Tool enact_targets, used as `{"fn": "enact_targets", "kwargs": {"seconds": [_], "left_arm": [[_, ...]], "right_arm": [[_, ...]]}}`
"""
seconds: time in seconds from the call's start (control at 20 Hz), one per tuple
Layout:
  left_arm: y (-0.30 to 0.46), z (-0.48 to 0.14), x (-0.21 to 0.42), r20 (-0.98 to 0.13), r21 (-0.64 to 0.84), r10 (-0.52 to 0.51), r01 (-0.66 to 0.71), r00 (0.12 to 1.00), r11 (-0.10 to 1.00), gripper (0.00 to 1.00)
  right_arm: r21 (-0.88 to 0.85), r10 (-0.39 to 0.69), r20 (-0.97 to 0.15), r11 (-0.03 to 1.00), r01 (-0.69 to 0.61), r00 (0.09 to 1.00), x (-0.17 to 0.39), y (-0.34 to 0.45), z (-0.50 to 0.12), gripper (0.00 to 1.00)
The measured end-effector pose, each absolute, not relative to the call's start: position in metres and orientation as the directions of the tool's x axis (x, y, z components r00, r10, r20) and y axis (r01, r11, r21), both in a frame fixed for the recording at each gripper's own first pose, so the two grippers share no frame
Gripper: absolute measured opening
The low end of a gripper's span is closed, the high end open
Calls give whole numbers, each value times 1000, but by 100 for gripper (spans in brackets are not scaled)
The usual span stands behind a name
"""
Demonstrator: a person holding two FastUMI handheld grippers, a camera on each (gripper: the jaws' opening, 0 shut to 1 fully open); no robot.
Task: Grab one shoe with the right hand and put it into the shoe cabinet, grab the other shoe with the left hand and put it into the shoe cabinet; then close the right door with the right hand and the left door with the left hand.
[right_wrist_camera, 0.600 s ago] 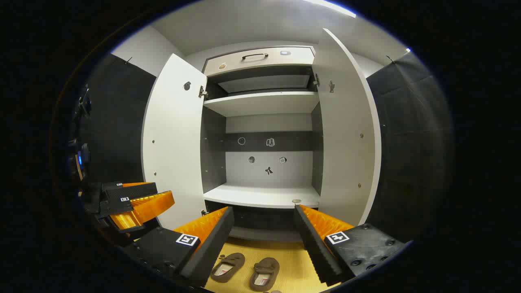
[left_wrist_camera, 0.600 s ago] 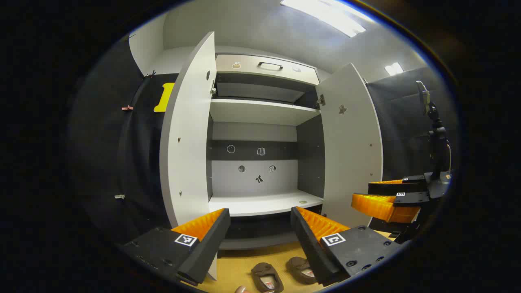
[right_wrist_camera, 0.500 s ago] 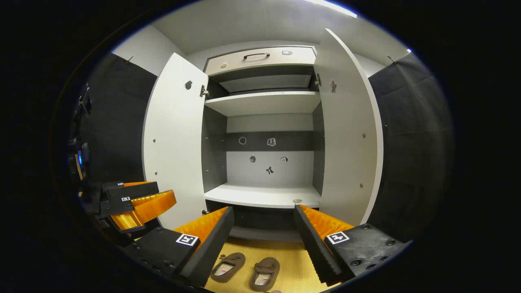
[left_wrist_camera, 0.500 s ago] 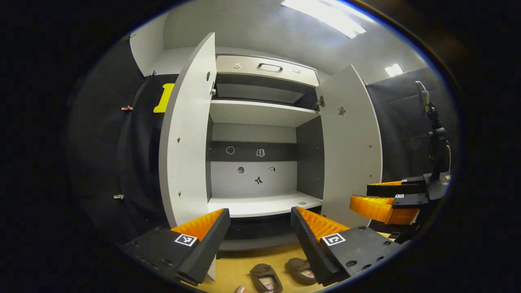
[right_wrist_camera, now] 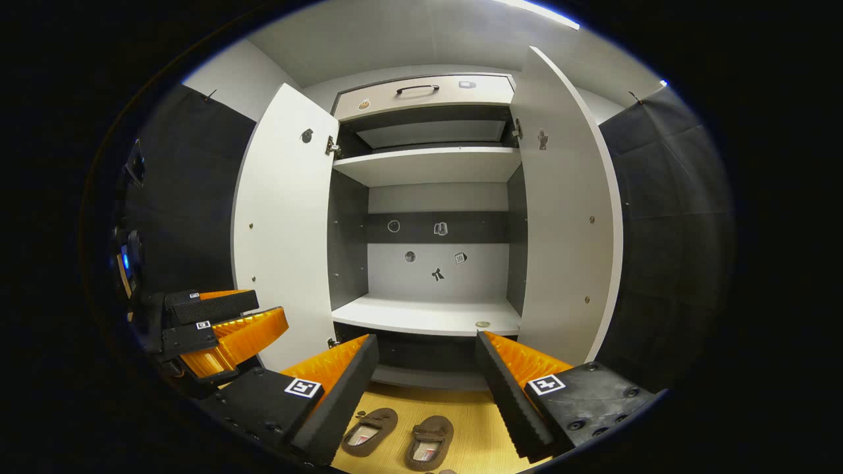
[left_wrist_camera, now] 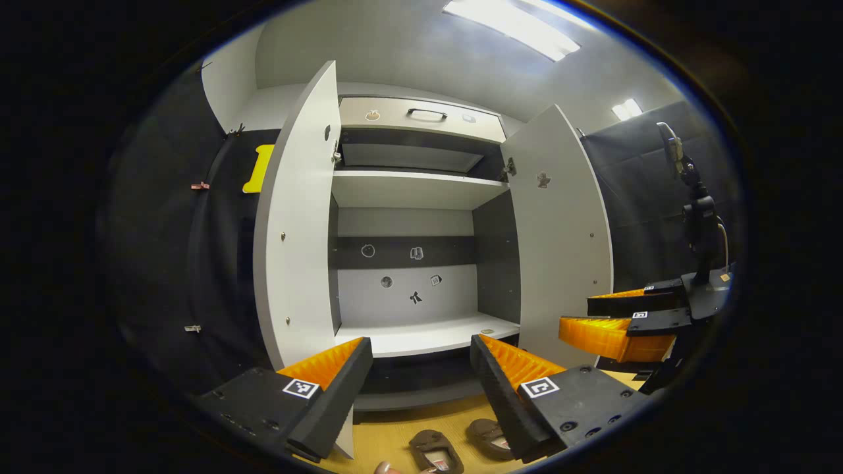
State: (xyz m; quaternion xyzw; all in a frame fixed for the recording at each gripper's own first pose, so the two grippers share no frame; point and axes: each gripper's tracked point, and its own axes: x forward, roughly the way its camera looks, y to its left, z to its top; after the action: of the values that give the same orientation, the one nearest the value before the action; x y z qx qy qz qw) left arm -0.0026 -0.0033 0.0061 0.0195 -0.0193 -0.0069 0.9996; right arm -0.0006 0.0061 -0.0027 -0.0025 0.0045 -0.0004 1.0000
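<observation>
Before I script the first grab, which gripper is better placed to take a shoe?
Likely the right gripper: open, with both shoes on the floor between its fingers. The left gripper, also open, sees them low and off toward its right finger. The task also starts with the right.

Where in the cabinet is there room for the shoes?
The lower shelf is bare between the cabinet's side walls, except a small round thing at its front right edge. The upper shelf is bare too. Both shoes sit side by side on the floor in front.
</observation>
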Motion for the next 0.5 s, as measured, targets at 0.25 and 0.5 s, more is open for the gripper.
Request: {"fn": "enact_targets", "kwargs": {"seconds": [0.25,0.5], "left_arm": [[4,5,-6,42,40,-2,0,999,999,95],[13,6,-9,47,50,5,-7,999,999,95]], "right_arm": [[-2,-8,-25,1000,8,1000,-3,9,-10,98],[7,-25,-56,1000,26,998,-5,13,-26,98]]}}
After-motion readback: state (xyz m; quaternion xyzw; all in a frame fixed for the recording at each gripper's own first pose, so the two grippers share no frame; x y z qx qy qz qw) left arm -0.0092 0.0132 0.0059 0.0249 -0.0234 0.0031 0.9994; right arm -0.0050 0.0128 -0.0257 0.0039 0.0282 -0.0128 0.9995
